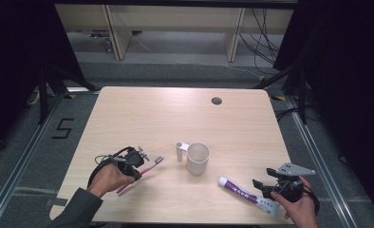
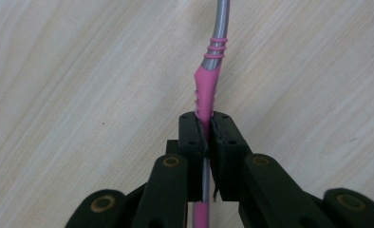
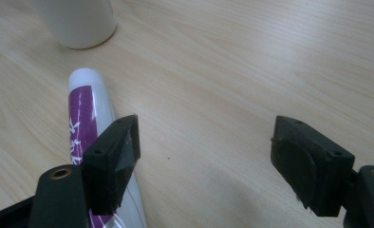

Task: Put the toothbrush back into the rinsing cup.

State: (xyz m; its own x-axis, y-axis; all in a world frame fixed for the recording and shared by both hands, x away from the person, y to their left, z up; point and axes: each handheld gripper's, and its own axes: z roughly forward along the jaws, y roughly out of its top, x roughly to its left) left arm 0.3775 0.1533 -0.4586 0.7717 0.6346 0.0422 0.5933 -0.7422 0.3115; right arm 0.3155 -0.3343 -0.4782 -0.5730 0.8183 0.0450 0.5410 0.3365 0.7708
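The left gripper (image 2: 205,130) pinches the pink and grey plastic toothbrush (image 1: 144,171) tight, low over the pale wooden table (image 1: 142,114). The right gripper (image 3: 205,156) gapes wide beside the white and purple toothpaste tube (image 3: 88,114).

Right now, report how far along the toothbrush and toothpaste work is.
Done: left gripper is shut on the pink-and-grey toothbrush. In hand: that grip, low over the table. Left: the white cup stands empty; the purple-and-white toothpaste tube lies beside the right gripper's open jaws, ungripped.
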